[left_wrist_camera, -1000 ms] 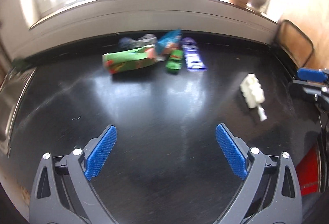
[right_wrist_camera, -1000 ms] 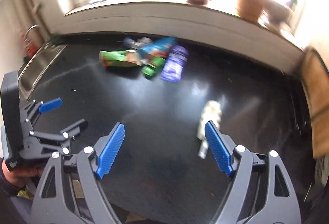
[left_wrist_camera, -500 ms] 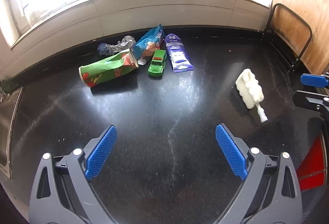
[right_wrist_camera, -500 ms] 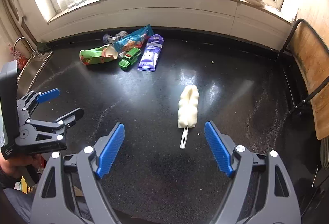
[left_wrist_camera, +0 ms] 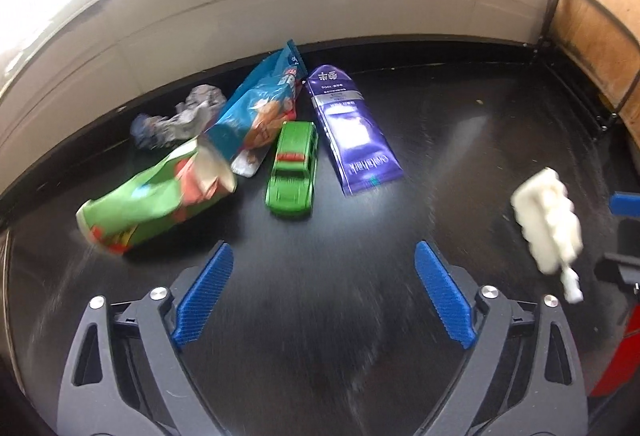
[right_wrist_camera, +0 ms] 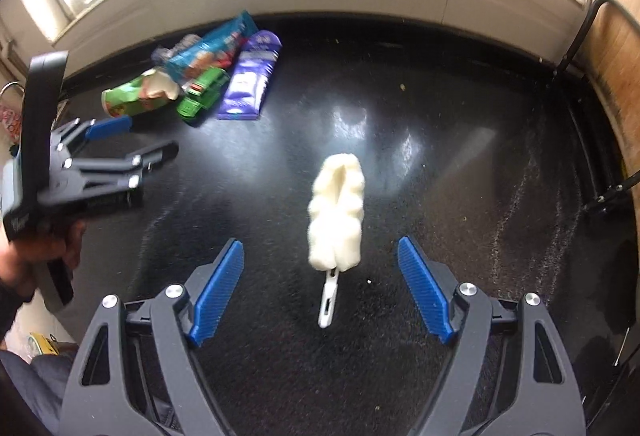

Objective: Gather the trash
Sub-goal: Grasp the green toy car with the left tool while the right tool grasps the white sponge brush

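Observation:
On the black counter a heap of trash lies near the back wall: a crushed green paper cup, a blue snack bag, a purple wrapper, crumpled foil, and a green toy car. My left gripper hovers just in front of the cup and car, jaws wide and closing a little, nothing between them. A white fluffy duster head with a plastic stem lies ahead of my right gripper, which is open; the stem reaches between its fingers without touching.
A white tiled wall and a window sill with jars run along the back. A black metal rack and a wooden board stand at the right. The left gripper, held by a hand, shows at the left of the right wrist view. A red object sits at the right edge.
Both grippers have dropped lower and moved forward. The trash heap now looms larger before the left gripper, and the duster has come in between the right gripper's fingers.

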